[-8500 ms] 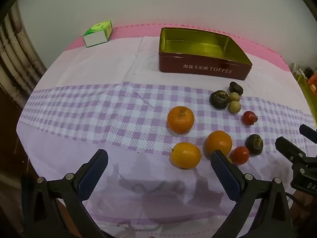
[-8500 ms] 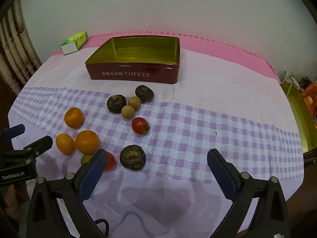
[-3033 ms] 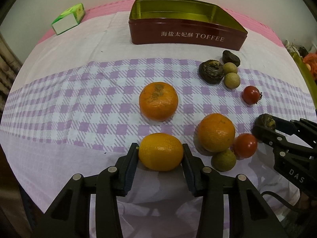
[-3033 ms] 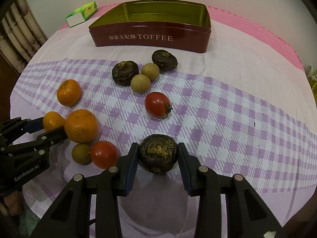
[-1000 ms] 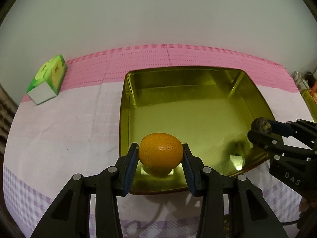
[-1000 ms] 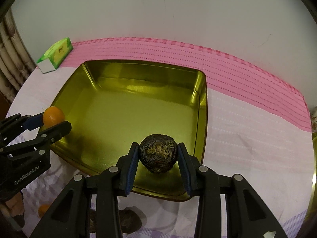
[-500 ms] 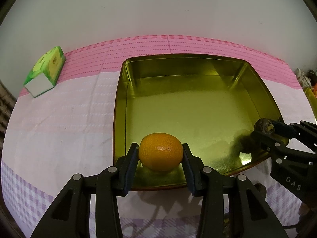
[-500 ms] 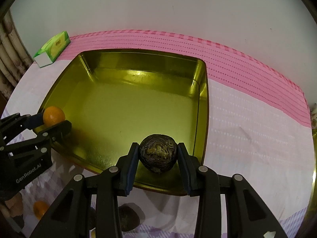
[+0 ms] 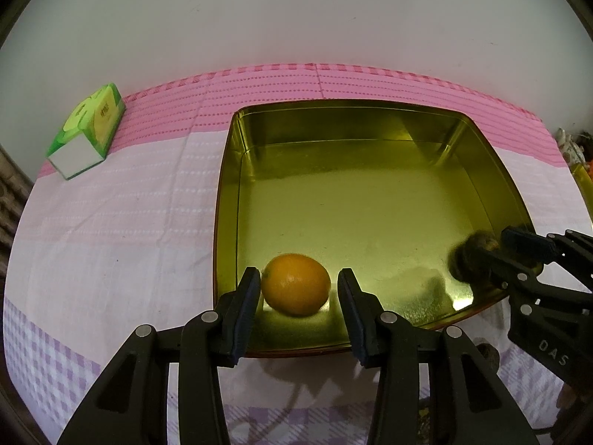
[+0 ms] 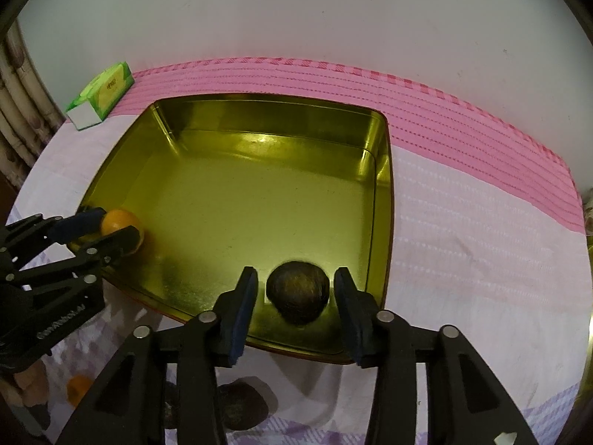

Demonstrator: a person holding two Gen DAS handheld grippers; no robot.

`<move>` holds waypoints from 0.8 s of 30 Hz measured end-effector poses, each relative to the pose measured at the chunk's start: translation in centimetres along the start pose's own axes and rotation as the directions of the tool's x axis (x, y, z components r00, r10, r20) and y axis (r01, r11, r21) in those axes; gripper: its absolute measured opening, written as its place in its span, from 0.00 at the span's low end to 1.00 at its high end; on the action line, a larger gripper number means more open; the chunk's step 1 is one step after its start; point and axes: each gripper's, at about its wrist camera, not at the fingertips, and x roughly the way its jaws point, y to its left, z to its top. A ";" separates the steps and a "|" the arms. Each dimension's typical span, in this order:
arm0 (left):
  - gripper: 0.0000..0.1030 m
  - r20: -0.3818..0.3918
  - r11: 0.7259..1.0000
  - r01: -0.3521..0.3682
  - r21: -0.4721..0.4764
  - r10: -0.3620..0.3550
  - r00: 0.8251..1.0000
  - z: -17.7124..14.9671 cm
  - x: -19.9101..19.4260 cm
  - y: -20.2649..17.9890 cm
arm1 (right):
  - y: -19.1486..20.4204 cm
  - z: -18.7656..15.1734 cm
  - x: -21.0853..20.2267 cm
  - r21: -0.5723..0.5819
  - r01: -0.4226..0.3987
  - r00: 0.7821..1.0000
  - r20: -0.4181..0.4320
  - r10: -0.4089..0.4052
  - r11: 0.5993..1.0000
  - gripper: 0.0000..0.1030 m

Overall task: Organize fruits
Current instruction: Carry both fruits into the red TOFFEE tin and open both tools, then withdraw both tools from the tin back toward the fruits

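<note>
An open gold-lined tin (image 9: 348,109) (image 10: 267,118) lies below both grippers. An orange (image 9: 296,289) (image 10: 118,220) rests on the tin floor in its near left corner. My left gripper (image 9: 299,278) (image 10: 107,230) stands around it, open, with a gap at the right pad. A dark wrinkled fruit (image 10: 298,296) (image 9: 470,256), blurred, sits low in the near right corner. My right gripper (image 10: 296,276) (image 9: 519,248) straddles it; its jaws are opening and there is a gap on each side of the fruit.
A green tissue box (image 9: 87,133) (image 10: 102,98) lies on the pink cloth left of the tin. Two dark fruits (image 10: 241,406) and another orange (image 10: 79,389) lie on the checked cloth in front of the tin. A white wall stands close behind.
Both pairs of jaws have parted from their fruit. The orange and the dark fruit have sunk out of the pads onto the tin floor. Neither hand has shifted.
</note>
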 end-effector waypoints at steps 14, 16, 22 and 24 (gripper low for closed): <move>0.54 0.049 1.000 -0.010 0.006 0.010 0.999 -1.5 -4.2 -0.9 | 0.6 -1.2 -5.2 0.001 -0.007 0.996 0.085 0.007 1.000 0.45; 0.55 0.062 1.000 -0.013 0.000 0.013 0.998 -2.2 -5.5 -0.8 | 0.8 -2.1 -6.3 0.004 -0.012 0.996 0.094 0.011 1.000 0.45; 0.55 0.074 0.999 -0.033 -0.011 0.034 0.997 -5.6 -8.8 -0.6 | 1.6 -6.0 -8.8 0.001 -0.024 0.996 0.081 0.024 1.000 0.45; 0.55 0.065 0.999 -0.041 -0.015 0.041 0.997 -7.0 -9.4 -0.4 | 1.9 -7.6 -9.3 0.001 -0.030 0.997 0.068 0.030 1.000 0.45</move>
